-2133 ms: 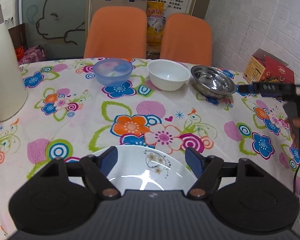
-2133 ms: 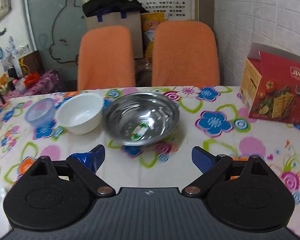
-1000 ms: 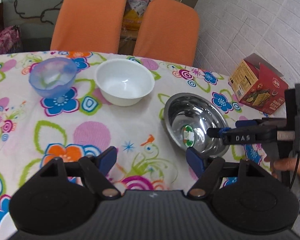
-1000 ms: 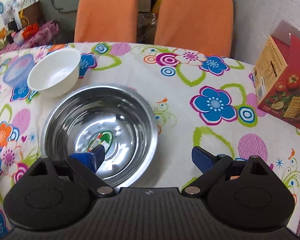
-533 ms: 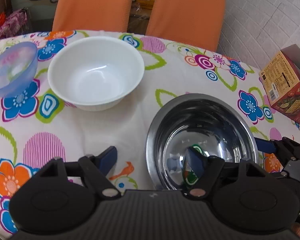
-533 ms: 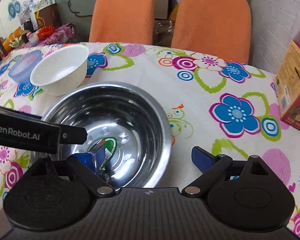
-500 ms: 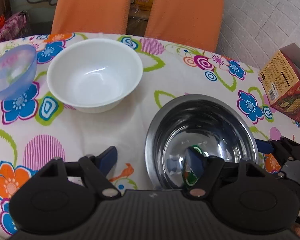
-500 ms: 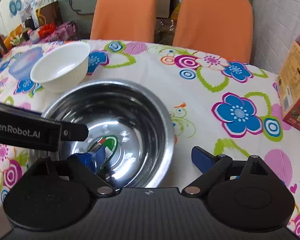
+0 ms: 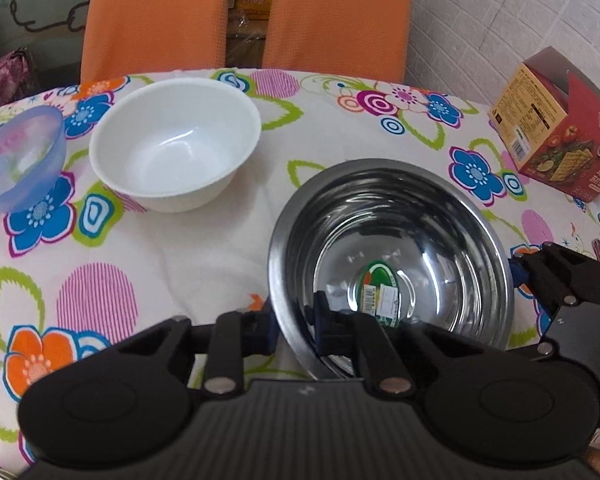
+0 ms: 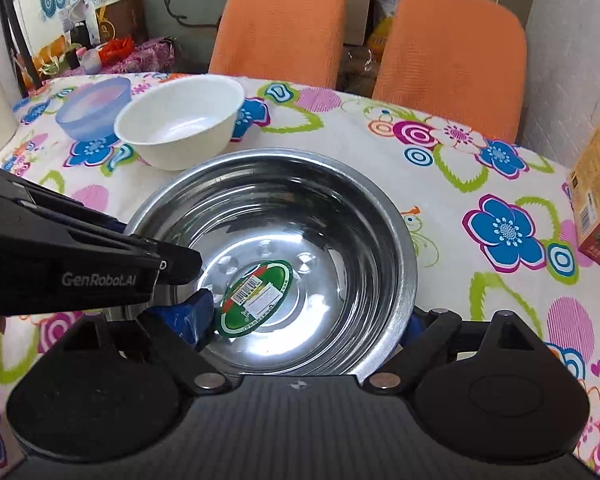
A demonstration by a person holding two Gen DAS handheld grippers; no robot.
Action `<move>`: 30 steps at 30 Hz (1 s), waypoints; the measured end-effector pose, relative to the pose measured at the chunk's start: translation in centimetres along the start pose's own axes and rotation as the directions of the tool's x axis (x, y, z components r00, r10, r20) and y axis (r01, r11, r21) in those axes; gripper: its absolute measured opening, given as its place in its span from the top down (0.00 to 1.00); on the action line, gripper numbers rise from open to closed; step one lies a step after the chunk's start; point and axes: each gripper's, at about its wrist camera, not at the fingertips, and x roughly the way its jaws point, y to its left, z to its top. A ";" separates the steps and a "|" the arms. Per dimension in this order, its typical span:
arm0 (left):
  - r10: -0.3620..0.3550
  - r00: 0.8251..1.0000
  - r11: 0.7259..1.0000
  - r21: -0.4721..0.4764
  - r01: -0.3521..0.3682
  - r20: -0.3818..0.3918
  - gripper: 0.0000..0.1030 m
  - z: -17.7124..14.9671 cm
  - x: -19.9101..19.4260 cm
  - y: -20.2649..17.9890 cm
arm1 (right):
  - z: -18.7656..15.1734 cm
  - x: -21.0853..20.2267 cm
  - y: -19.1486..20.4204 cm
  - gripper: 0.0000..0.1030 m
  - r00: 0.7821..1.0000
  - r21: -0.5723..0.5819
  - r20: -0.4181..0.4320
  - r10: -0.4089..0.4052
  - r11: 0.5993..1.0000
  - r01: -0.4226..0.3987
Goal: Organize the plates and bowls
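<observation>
Floral tablecloth (image 9: 204, 248) carries a steel bowl (image 9: 420, 216) whose rim the left tool (image 9: 294, 326) pinches; right tool (image 10: 306, 322) straddles it.

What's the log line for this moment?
left gripper: shut on steel bowl rim | right gripper: open, straddling rim | white bowl: beside, apart

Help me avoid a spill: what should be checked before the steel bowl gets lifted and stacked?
1. Left tongs clamped on the steel bowl rim: ok, one finger inside, one outside.
2. Right tongs clamped too: not ok, open, straddling the opposite rim.
3. Steel bowl empty: ok, only a sticker on its bottom.
4. White bowl clear of the steel bowl: ok, apart.
5. Grip firm enough for a lift: cannot tell.
</observation>
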 end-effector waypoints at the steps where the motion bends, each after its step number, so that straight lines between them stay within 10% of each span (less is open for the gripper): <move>1: -0.004 1.000 1.000 -0.002 0.004 0.001 0.94 -0.3 -0.5 0.2 | -0.1 -0.5 0.0 0.24 1.000 0.020 0.001 0.020 1.000 -0.020; 18: -0.066 0.997 0.993 0.095 0.070 -0.044 0.92 -12.7 -8.0 0.2 | -9.5 -7.8 7.1 0.22 1.000 -0.031 0.020 0.021 0.999 -0.020; 30: -0.031 0.999 0.994 0.107 0.035 -0.030 0.92 -14.6 -8.7 0.0 | -11.5 -8.8 8.2 0.22 0.999 -0.017 0.029 0.040 0.999 -0.039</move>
